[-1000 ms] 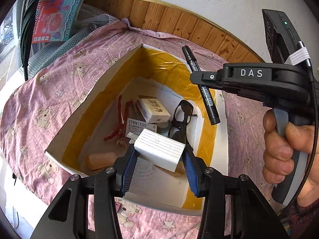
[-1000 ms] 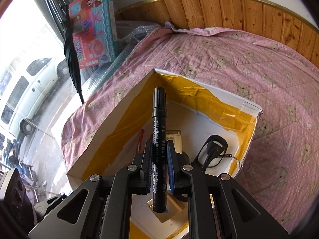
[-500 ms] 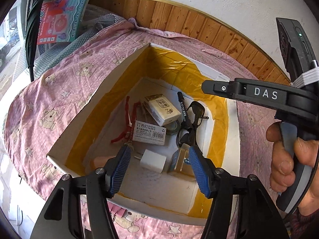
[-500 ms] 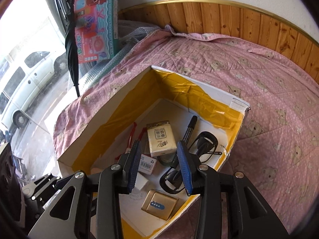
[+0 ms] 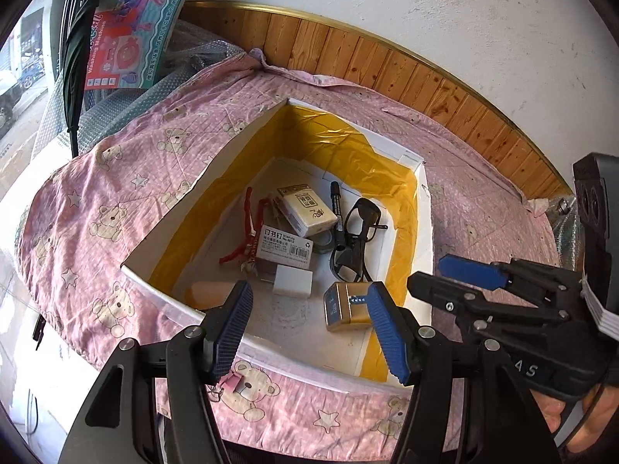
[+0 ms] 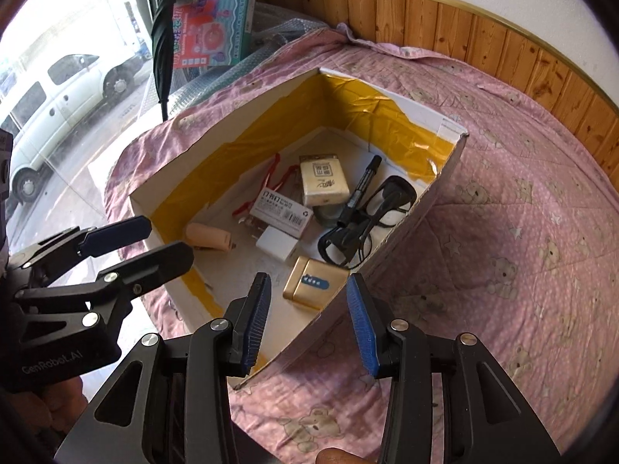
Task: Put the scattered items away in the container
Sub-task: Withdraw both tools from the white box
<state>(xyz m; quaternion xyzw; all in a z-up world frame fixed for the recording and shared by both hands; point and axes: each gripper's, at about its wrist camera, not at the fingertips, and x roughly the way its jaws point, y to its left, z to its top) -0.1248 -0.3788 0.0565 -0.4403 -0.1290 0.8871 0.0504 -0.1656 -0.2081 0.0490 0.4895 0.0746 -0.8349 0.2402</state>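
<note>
Both hand-held grippers hang released above the box's near rim, the left hand-held gripper (image 5: 309, 328) with blue pads wide apart and empty; the right hand-held gripper (image 6: 307, 321) likewise spread, grasping nothing; the box (image 5: 423, 232) sits on a pink cloth (image 5: 116, 193); inside lie the marker (image 5: 336, 212) beside the glasses (image 5: 358, 239), a white block (image 5: 292, 285), a gold tin (image 5: 344, 305), a staple box (image 5: 286, 247) and a tissue pack (image 5: 307, 210).
</note>
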